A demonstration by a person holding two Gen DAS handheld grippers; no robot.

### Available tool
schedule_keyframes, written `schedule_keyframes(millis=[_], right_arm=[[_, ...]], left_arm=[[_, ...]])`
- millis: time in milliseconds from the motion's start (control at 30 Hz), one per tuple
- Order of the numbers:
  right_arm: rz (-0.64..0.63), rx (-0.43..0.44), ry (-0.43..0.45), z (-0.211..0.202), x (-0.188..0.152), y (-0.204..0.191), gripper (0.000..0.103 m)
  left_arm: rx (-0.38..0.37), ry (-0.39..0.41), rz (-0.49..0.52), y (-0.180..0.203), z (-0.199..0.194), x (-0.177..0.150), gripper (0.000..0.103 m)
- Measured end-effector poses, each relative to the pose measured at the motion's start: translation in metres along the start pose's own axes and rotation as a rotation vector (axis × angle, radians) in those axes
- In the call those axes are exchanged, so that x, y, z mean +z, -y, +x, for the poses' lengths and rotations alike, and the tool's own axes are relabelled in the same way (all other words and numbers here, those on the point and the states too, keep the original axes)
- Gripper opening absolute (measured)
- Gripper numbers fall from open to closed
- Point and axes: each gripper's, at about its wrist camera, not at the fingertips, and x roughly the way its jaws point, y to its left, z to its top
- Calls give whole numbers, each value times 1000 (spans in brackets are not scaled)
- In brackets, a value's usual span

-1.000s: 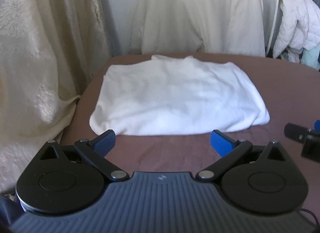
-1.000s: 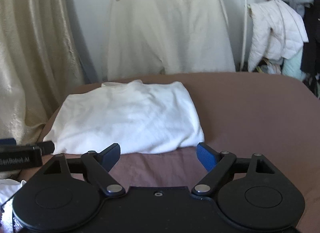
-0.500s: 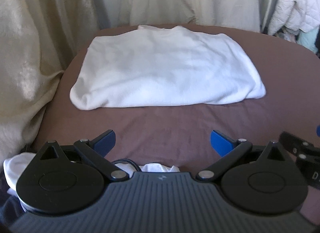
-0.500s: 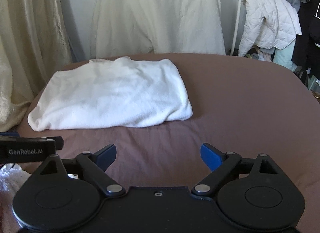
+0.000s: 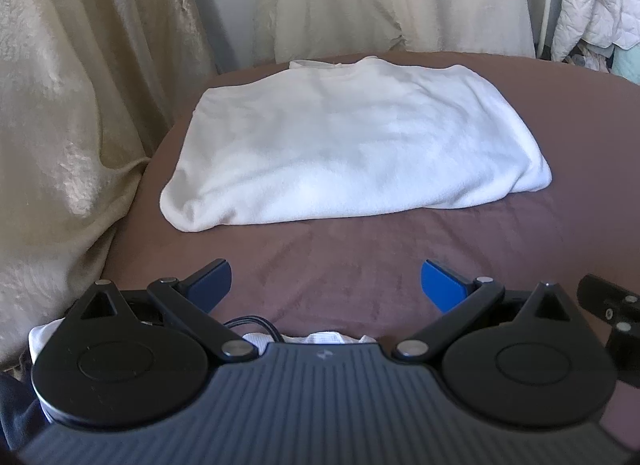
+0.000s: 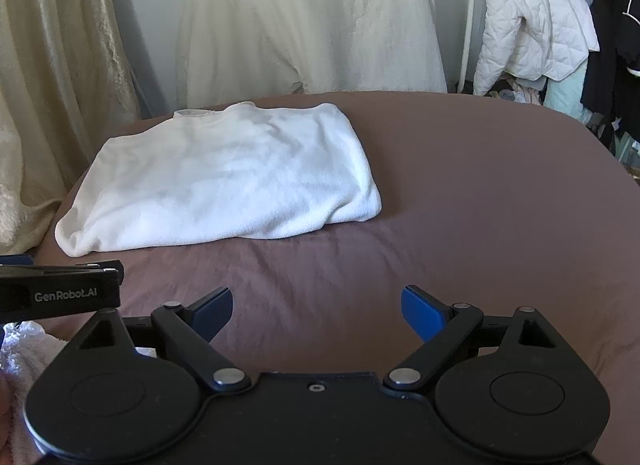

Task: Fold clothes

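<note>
A white garment [image 5: 352, 145] lies folded into a flat rectangle at the far left of the brown-covered surface [image 5: 360, 265], also in the right wrist view [image 6: 224, 185]. My left gripper [image 5: 326, 285] stands open over bare brown cloth, short of the garment's near edge, nothing between its blue pads. My right gripper [image 6: 316, 311] is open too, over the brown cover [image 6: 480, 205] to the right of the garment's near right corner, with nothing in it. The left gripper's black body [image 6: 60, 293] shows at the left of the right wrist view.
Cream curtains [image 5: 80, 105] hang at the left and a pale draped sheet [image 6: 308, 17] stands behind. A white quilted jacket [image 6: 536, 25] and dark clothes hang at the far right. More white cloth [image 5: 320, 339] and a black cable [image 5: 256, 325] lie just under the left gripper.
Both grippers have drawn back from the folded garment and sunk, so more brown cover shows between the pads and its near edge. The garment lies still.
</note>
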Motion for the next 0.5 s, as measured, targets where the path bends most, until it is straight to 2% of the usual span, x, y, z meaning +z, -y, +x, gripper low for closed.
schedule_keyframes(millis=[133,300,500], right_arm=[[-1,-3,1,-1,-1,2,94],[8,-14,-2,-1,-3,6,94],[23,-15,-12,1,-6,9,94]], left_arm=[[25,-36,34,6,7,2,103],[65,-2,93,16,3,-1,103],[70,6,110,19,3,0,103]])
